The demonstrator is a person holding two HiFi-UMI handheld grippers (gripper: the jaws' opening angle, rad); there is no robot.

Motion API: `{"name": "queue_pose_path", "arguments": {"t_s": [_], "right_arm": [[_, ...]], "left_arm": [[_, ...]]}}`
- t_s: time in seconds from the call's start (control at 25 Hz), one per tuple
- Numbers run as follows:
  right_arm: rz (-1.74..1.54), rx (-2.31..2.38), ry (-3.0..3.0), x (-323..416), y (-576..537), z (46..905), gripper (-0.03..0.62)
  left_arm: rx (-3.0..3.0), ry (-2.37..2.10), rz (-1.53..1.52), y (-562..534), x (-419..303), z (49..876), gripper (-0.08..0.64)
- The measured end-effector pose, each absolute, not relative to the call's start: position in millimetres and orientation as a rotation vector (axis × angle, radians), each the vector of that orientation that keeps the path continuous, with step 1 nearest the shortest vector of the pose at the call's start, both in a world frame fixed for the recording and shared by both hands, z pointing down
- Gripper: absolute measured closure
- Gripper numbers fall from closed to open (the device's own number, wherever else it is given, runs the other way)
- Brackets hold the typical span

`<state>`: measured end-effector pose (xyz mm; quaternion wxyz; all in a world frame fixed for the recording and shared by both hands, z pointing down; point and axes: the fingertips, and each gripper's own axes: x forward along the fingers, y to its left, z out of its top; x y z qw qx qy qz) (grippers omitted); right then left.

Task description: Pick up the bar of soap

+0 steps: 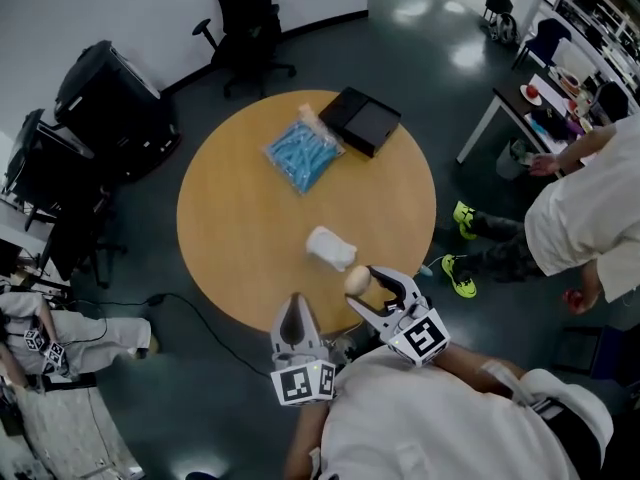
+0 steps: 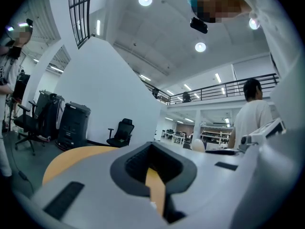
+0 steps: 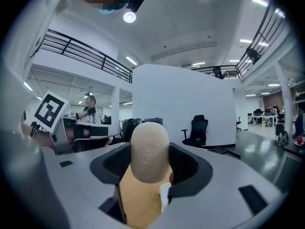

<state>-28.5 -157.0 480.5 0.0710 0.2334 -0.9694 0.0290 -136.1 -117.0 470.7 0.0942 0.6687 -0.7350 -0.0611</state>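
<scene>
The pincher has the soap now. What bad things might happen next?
1. The bar of soap is rounded and mostly sticks out past the jaws of the right gripper, so it may slip out.
2. It hangs near the edge of the table. If dropped, it might bounce to the floor.
3. The white bundle lies close by, so a low swing might knock it.

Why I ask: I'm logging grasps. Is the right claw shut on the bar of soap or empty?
Shut: the right claw clamps the bar of soap between its jaws.
</scene>
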Motion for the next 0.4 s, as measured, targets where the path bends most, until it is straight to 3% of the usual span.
{"name": "queue_pose_path", "arguments": {"t_s": [0.4], "right_arm": [[0.097,0.729,-2.921,-25.2,-152.5,478.8,0.333]], "left_arm": [[1.979,-2.182,-0.189,-106.8,-138.1,472.2,0.557]]}}
